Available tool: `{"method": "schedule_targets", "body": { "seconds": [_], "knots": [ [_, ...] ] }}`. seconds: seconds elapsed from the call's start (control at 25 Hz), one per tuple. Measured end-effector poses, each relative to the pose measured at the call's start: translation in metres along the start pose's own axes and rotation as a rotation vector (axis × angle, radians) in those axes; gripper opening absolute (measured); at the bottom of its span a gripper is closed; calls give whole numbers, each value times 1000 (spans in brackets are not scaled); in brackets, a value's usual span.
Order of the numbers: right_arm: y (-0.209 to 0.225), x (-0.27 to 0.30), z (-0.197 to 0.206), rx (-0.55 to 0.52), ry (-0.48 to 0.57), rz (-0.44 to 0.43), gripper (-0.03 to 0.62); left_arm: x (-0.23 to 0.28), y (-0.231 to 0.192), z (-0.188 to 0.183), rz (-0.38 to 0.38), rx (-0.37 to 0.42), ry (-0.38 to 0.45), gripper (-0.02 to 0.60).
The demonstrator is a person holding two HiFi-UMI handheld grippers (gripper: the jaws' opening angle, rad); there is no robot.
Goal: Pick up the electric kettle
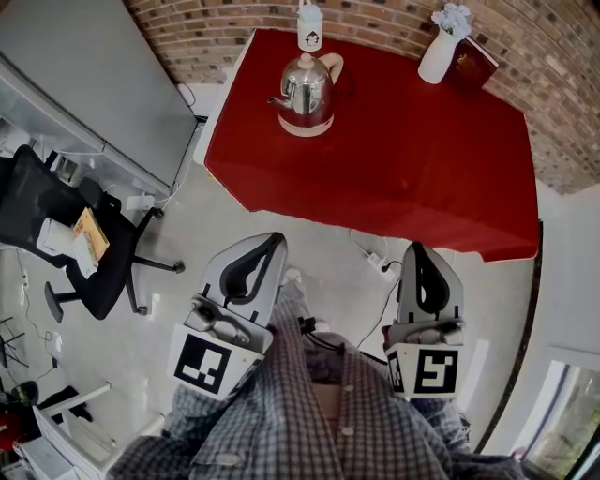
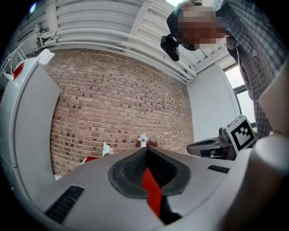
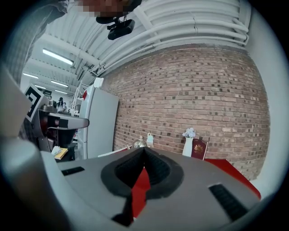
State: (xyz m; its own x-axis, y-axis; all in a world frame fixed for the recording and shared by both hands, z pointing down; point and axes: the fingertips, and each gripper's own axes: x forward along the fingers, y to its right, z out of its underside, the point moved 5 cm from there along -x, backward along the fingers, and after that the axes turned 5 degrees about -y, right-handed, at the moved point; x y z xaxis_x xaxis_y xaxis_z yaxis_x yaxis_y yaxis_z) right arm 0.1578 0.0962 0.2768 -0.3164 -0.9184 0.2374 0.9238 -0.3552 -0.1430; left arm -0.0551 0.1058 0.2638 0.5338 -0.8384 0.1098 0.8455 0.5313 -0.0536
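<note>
The electric kettle point(image 1: 306, 94), polished steel with a cream handle and base, stands near the far left of the red-clothed table point(image 1: 412, 178). In the right gripper view only its top point(image 3: 139, 143) peeks over the jaws. My left gripper point(image 1: 272, 242) and right gripper point(image 1: 417, 248) hover over the floor, short of the table's near edge, both pointing toward it. Each is shut with nothing between its jaws, as the left gripper view point(image 2: 145, 149) and right gripper view point(image 3: 144, 149) confirm. The kettle is hidden in the left gripper view.
Behind the kettle stands a white bottle point(image 1: 310, 26); a white vase with flowers point(image 1: 441, 47) and a dark red book point(image 1: 473, 64) sit at the back right. An office chair point(image 1: 84, 234) and grey cabinet point(image 1: 94, 84) are left; a power strip point(image 1: 380, 264) lies on the floor.
</note>
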Motion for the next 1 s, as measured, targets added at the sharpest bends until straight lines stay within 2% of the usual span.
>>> {"method": "schedule_targets", "body": {
  "seconds": [0.56,0.72,1.0],
  "knots": [
    [-20,112,-38,-19,-2,48,6,74,-105,-18,87,0,14,6],
    [-19,132,-38,-7,-22,72,6,88,-123,-16,103,-2,12,6],
    [-19,150,-34,-7,-64,63,6,108,-135,-8,113,-31,-15,6]
  ]
}}
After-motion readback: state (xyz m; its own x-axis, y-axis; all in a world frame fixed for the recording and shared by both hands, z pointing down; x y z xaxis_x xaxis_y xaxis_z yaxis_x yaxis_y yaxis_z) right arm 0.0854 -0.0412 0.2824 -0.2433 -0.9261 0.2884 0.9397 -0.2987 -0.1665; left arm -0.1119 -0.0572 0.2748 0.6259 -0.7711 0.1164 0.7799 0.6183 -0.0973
